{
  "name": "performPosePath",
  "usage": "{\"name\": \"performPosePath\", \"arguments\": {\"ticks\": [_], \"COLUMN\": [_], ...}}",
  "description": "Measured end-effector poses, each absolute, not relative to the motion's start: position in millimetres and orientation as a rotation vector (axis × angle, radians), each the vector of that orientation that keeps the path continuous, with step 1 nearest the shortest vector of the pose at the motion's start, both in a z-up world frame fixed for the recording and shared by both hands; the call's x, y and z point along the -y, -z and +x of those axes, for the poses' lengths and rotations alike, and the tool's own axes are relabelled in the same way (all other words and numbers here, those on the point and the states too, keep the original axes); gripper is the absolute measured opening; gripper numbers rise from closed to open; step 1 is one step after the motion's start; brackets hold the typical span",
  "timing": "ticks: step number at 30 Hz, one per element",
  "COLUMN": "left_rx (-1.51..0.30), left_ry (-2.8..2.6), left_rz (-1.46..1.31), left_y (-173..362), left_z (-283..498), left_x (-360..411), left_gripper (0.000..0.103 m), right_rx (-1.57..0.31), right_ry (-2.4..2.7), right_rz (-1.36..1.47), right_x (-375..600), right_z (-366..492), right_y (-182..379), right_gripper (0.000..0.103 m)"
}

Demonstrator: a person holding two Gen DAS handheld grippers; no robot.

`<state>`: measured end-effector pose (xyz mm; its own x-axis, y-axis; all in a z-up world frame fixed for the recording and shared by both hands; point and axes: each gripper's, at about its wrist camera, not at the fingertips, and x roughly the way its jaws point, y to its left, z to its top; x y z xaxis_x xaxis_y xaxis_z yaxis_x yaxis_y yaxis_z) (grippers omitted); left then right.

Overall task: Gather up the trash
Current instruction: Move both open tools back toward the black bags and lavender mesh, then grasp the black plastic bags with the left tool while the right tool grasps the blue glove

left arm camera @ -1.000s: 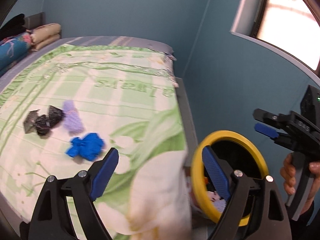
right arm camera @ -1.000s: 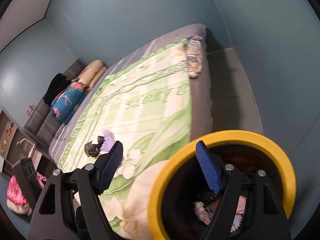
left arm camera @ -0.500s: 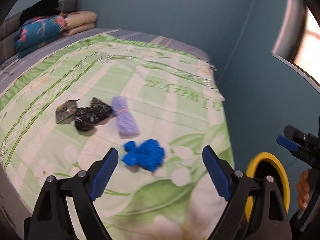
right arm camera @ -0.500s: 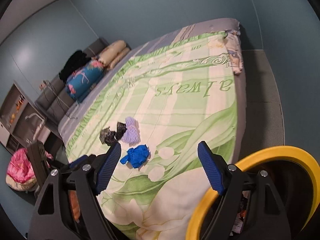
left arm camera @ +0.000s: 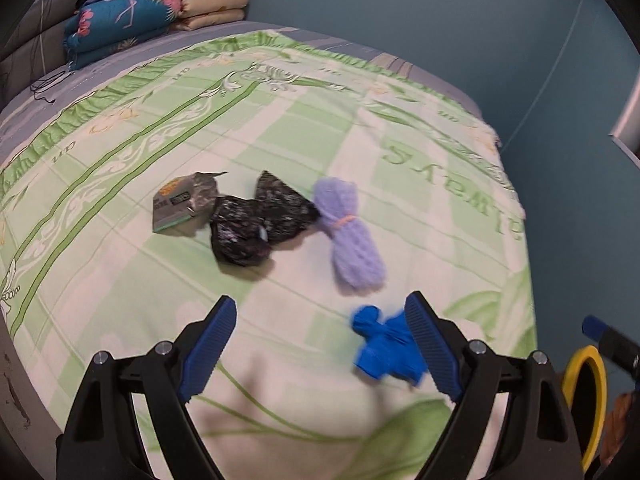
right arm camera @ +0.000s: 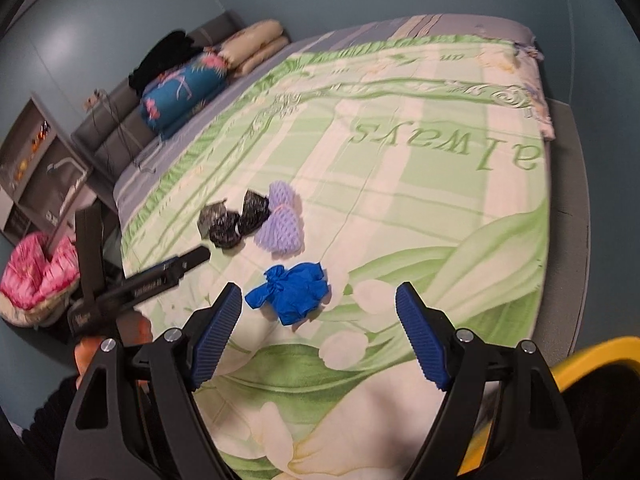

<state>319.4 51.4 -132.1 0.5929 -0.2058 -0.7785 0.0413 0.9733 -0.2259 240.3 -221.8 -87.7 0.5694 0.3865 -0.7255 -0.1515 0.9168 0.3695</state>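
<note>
Several pieces of trash lie on the green-and-white bedspread [left arm camera: 280, 112]: a grey foil wrapper [left arm camera: 182, 202], a crumpled black bag [left arm camera: 260, 224], a lilac foam net [left arm camera: 352, 236] and a blue glove [left arm camera: 386, 346]. My left gripper [left arm camera: 320, 344] is open and empty above the bed, with the glove by its right finger. My right gripper [right arm camera: 320, 332] is open and empty, just short of the blue glove [right arm camera: 290, 290]. The black bag [right arm camera: 236, 222] and the foam net [right arm camera: 282, 226] lie beyond the glove. A yellow-rimmed bin [right arm camera: 580, 364] stands at the right beside the bed; it also shows in the left wrist view [left arm camera: 586, 396].
Folded quilts and pillows [left arm camera: 132, 20] are stacked at the head of the bed. A pink bundle in a basket [right arm camera: 36, 276] and a shelf [right arm camera: 36, 160] stand on the far side. The grey floor [right arm camera: 568, 208] runs along the bed's right side.
Both grippers have swung from over the yellow bin toward the bed. The trash pieces now fill the middle of both views, and the bin has slid to the right edge.
</note>
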Motion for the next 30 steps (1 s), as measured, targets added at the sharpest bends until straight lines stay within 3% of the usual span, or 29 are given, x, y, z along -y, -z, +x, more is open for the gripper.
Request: {"name": "performPosePath", "arguments": {"ticks": [30], "left_rx": [-1.025], "left_ry": [0.096], "left_rz": [-0.221], "left_y": [194], "left_z": [423], "left_x": [-76], "left_gripper": [0.081], "right_rx": [-1.133], "right_ry": [-0.389], "right_rz": [-0.093], "right_x": [102], "right_z": [322], "right_y": [188], "right_gripper": [0.075]}}
